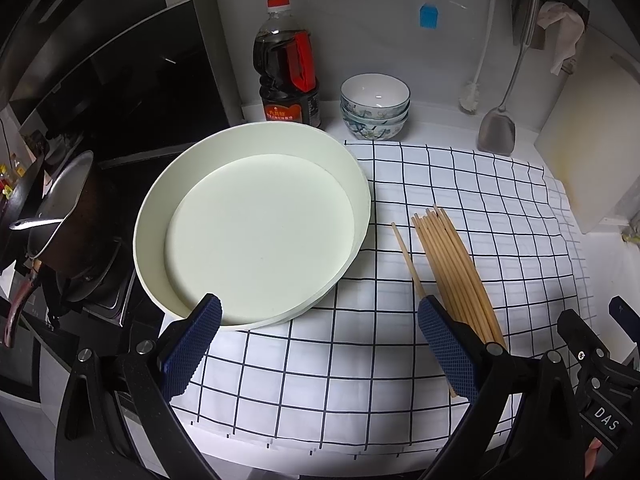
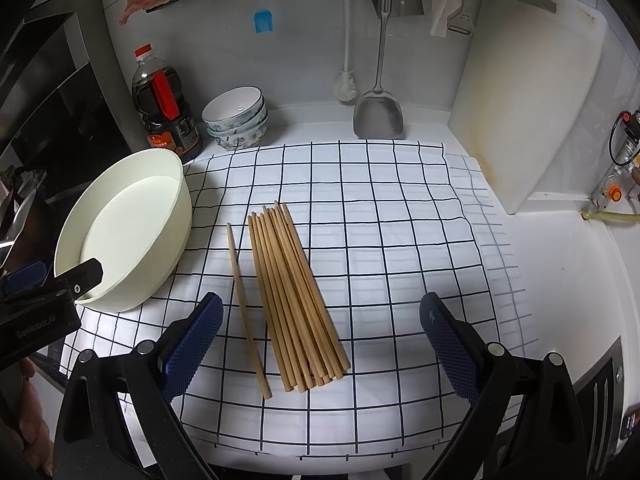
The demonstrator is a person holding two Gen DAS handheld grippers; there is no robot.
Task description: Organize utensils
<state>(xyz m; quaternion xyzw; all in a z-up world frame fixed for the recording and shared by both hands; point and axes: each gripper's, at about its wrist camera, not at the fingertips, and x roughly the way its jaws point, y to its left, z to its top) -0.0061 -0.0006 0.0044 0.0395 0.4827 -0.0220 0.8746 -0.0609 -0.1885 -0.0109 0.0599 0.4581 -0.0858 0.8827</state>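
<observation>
While your right gripper (image 2: pixel 320 344) hangs with fingers apart over the chopstick bundle (image 2: pixel 296 300) on the checked cloth (image 2: pixel 400 220) | left gripper (image 1: pixel 320 352) likewise spread, empty, beside the white tray (image 1: pixel 256 236) | risk: round sticks may roll and scatter; the stray chopstick (image 2: pixel 246 308) may be missed.

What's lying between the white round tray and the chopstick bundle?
One stray chopstick lies alone on the checked cloth, between the white round tray and the chopstick bundle, apart from both. The right wrist view shows it best.
</observation>
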